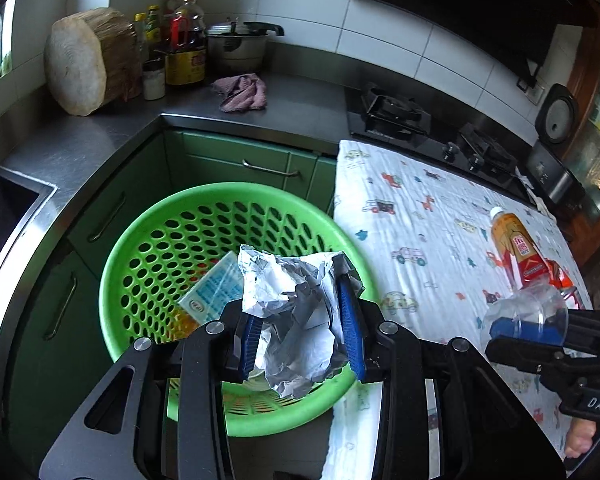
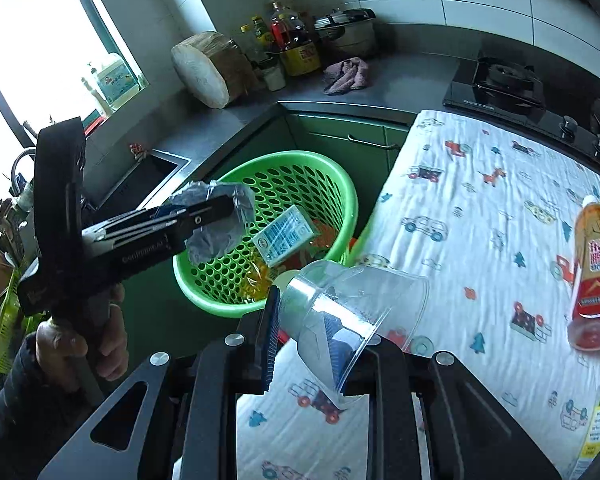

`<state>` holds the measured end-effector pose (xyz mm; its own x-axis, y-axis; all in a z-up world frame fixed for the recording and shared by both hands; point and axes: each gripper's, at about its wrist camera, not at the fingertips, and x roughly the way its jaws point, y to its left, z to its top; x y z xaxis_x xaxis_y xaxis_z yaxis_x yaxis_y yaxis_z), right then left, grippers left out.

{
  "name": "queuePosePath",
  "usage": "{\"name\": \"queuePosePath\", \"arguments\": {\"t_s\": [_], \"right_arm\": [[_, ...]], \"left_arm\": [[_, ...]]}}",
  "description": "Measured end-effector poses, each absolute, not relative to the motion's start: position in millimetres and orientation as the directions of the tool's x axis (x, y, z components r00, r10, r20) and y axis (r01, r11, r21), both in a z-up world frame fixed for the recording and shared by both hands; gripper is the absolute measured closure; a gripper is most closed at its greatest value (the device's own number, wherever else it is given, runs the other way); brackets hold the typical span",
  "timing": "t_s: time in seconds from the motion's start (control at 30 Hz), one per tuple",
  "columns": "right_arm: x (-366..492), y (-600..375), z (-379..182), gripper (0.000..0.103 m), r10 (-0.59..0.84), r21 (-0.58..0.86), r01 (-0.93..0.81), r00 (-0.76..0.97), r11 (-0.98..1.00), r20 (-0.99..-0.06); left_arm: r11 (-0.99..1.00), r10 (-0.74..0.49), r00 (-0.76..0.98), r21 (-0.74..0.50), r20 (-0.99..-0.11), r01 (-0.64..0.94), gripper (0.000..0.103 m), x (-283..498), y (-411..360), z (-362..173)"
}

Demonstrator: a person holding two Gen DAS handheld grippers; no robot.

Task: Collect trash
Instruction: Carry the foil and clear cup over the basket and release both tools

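The green basket [image 1: 236,216] is the landmark here; it stands on the floor just beside the near-left edge of the cloth-covered worktop [image 1: 440,216], and already holds a small carton [image 1: 212,292] and some orange-yellow wrapping. The left gripper [image 1: 300,316] hangs directly over the basket's open mouth, nearer the rim on the worktop side than the centre; its jaws are partly closed, pressing from both sides on a crumpled wad of foil [image 1: 296,308], which bulges above and below the blue pads; seen from the right wrist camera, the same foil [image 2: 220,224] sits over the basket's left rim [image 2: 188,272]. A straight drop from there would likely land inside the basket, so the left hand is the one placed to release first. The right gripper [image 2: 312,336] is to the right of the basket, over the worktop's edge rather than over the basket; it is closed onto the wall of a clear plastic cup [image 2: 352,304], one finger inside it, the cup lying tilted with its long axis pointing away to the right, base toward the basket; it would have to travel leftward before letting go. Well beyond the basket, on the far right of the worktop, an orange drink bottle [image 2: 594,264] lies on its side, untouched.
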<state>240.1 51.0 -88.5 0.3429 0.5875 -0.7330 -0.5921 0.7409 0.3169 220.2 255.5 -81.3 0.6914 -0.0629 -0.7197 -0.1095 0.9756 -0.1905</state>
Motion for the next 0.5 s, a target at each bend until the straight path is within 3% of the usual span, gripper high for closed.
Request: {"name": "queuePosePath", "arguments": {"t_s": [0.5], "right_arm": [[288, 142, -107, 0.079, 0.57, 0.337, -0.583, 0.276, 0.739, -0.774]], "left_arm": [[0.934, -0.053, 0.635, -0.264, -0.771, -0.242, 0.064, 208, 327, -122]]}}
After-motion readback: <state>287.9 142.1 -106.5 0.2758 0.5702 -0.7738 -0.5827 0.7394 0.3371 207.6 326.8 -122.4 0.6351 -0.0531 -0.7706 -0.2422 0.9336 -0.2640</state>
